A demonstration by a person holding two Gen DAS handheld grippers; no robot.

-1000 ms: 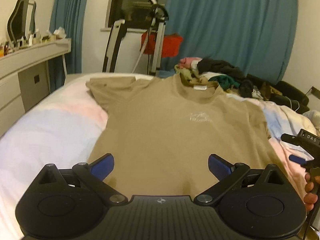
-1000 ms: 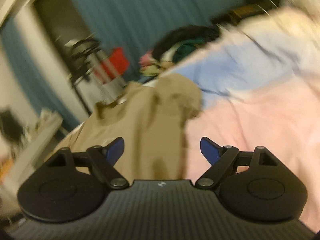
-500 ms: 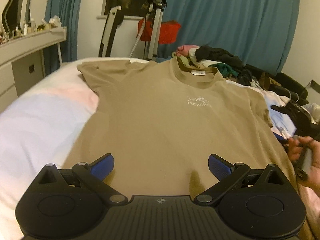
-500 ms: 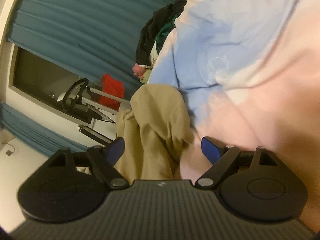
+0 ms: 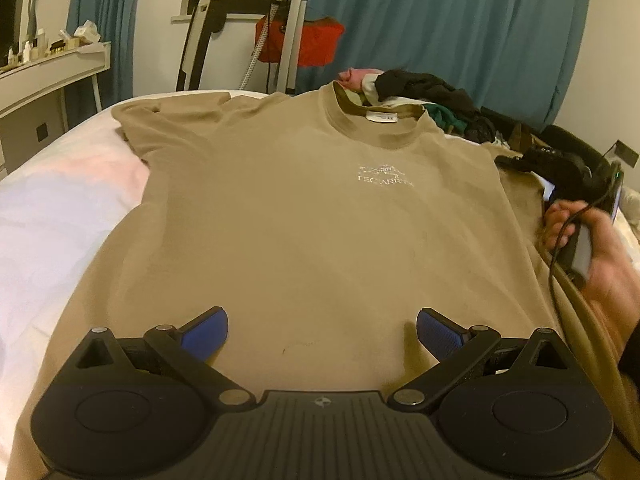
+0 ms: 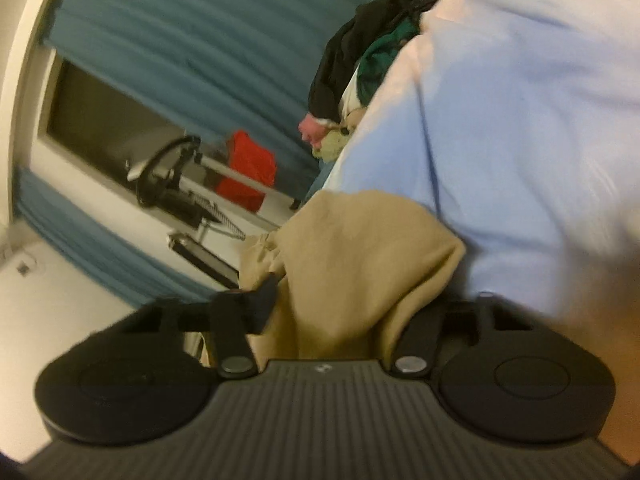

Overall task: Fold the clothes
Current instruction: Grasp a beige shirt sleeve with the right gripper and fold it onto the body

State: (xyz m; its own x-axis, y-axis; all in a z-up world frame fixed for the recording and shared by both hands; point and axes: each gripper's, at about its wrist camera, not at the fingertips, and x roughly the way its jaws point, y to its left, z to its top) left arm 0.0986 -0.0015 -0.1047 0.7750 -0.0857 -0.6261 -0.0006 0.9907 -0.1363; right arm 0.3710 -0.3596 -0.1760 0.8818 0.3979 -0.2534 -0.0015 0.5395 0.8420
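Observation:
A tan T-shirt (image 5: 312,216) with a small white chest logo lies flat, front up, on the bed, collar at the far end. My left gripper (image 5: 322,330) is open and empty, hovering over the shirt's bottom hem. My right gripper (image 6: 340,308) is at the shirt's right sleeve (image 6: 360,248), tilted sideways; the sleeve cloth bunches between its fingers. It also shows in the left wrist view (image 5: 560,168), held by a hand at the shirt's right edge.
The bed (image 5: 60,216) has a pink, white and blue cover. A pile of dark and coloured clothes (image 5: 424,92) lies beyond the collar. A white desk (image 5: 52,76) stands left. An exercise machine (image 5: 288,20) and blue curtains (image 5: 460,20) are behind.
My right gripper moved forward onto the right sleeve and its fingers closed in on the cloth. My left gripper moved closer over the shirt's hem and stayed open.

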